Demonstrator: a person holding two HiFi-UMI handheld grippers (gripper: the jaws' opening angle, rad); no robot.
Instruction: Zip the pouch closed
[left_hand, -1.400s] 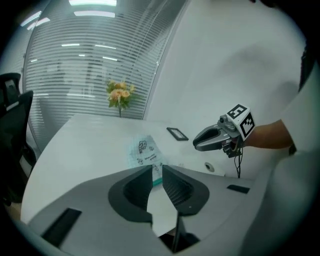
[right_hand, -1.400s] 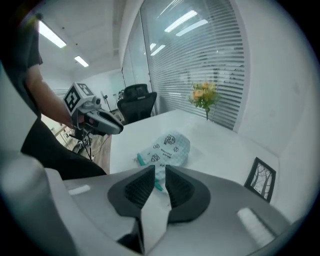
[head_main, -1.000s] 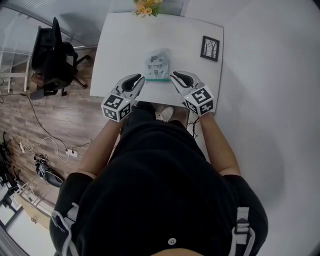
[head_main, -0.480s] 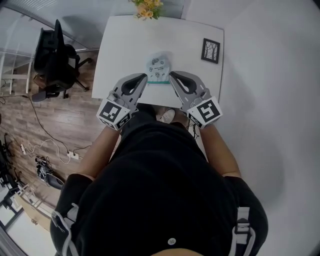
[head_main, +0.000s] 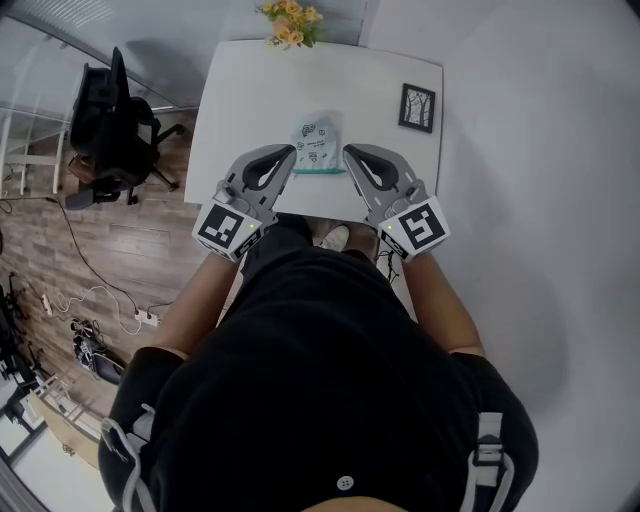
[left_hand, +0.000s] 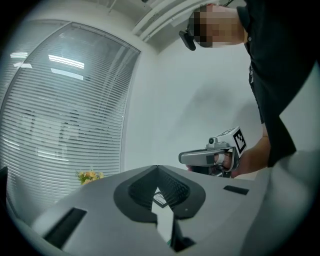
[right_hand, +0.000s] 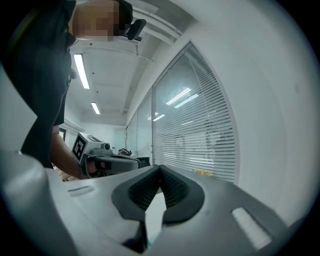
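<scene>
printed pouch (head_main: 318, 138) held over the white table (head_main: 250, 90) near its front edge; left gripper (head_main: 289, 156) and right gripper (head_main: 349, 155) each clamp a lower corner.

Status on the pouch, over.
Left gripper, right gripper just closed, each shut on the pouch, near corners. Pouch held over white table. Nothing in the way.

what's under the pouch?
Only white table shows around the pouch, whose teal edge the left hand-held gripper and right hand-held gripper have just closed on. The patch directly beneath is covered.
</scene>
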